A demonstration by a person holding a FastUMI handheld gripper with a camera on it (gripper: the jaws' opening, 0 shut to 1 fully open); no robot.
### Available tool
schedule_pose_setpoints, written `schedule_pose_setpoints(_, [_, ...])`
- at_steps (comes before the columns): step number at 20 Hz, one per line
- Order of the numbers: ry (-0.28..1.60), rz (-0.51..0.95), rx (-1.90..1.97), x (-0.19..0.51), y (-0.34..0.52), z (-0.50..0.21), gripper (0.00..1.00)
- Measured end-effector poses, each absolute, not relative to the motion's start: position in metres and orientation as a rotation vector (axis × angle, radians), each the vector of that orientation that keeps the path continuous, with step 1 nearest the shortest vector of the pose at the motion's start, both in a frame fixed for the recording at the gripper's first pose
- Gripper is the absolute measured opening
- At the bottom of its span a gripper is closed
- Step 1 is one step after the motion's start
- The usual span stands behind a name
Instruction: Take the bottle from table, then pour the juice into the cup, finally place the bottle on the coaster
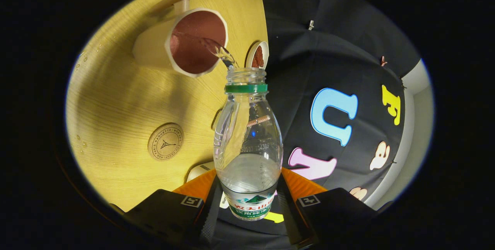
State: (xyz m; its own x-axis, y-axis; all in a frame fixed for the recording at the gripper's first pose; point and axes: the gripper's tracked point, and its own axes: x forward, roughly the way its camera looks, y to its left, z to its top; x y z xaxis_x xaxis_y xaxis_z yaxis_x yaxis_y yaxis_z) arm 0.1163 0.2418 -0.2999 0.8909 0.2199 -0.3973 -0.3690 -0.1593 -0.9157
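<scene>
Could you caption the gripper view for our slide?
Gripper holds the tilted bottle, pouring into the cup; coaster waits alongside.

It was a staged recording booth, not a lived-in home: a pale wood-grain table [116, 99] stood against a wall of pinned black cloth [309, 48].

Your gripper [249, 203] fingers hide the bottle [248, 141] base; the bottle neck partly covers the small dish [258, 55] beyond it.

coaster [165, 141] ringed "BAQUETTE", "PARIS", bottle [248, 141] stamped digits, label unclear
</scene>
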Motion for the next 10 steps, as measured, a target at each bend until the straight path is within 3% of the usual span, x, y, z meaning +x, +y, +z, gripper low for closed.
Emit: schedule_pose_setpoints(10, [0.027,0.459,-1.737,0.123,0.239,-0.286,0.74])
